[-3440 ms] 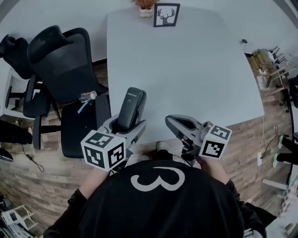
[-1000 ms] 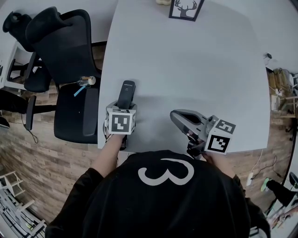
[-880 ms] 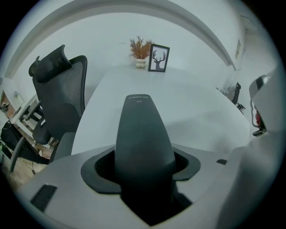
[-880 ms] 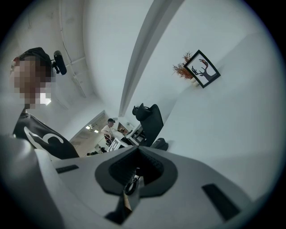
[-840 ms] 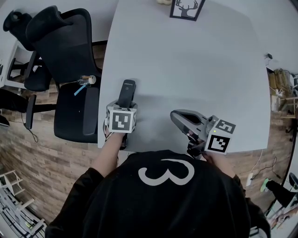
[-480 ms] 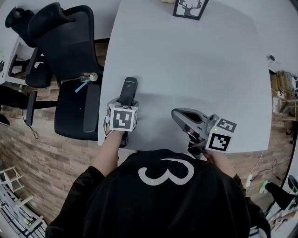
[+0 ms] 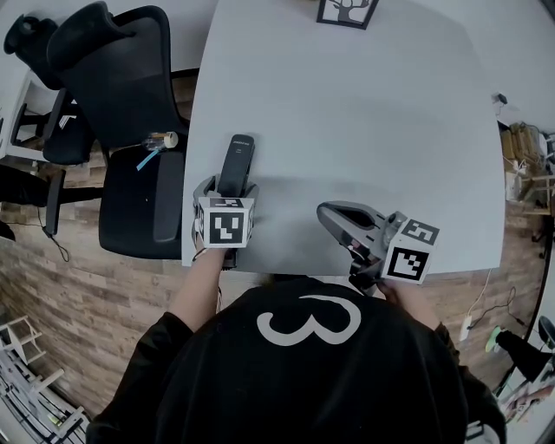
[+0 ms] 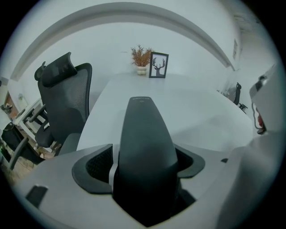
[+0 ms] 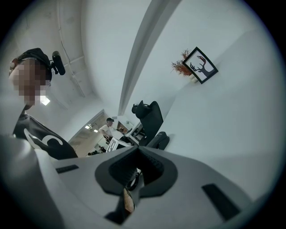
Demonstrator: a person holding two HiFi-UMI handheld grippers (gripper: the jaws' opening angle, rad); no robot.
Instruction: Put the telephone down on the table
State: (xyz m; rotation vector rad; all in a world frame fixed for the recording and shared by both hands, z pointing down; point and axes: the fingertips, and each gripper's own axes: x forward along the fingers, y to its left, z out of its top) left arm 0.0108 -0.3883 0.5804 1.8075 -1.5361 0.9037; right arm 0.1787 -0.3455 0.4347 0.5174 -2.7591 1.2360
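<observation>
The jaws of the left hand-held gripper (image 7: 227, 185) have just been opening and stand spread. The telephone (image 7: 237, 159) lies between them on the surface (image 7: 364, 113), no longer clamped. The right hand-held gripper (image 7: 323, 213) remains pressed together.

The white table (image 7: 364, 130) carried a black phone (image 7: 236, 163) lying lengthwise near its left edge, toward the near corner. At the far edge stood a deer picture (image 7: 347, 11), with a potted plant (image 8: 141, 57) just beside it.

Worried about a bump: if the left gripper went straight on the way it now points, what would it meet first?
The telephone, lying between the jaws of the left gripper, which have just been opening. Beneath it, most likely the table.
</observation>
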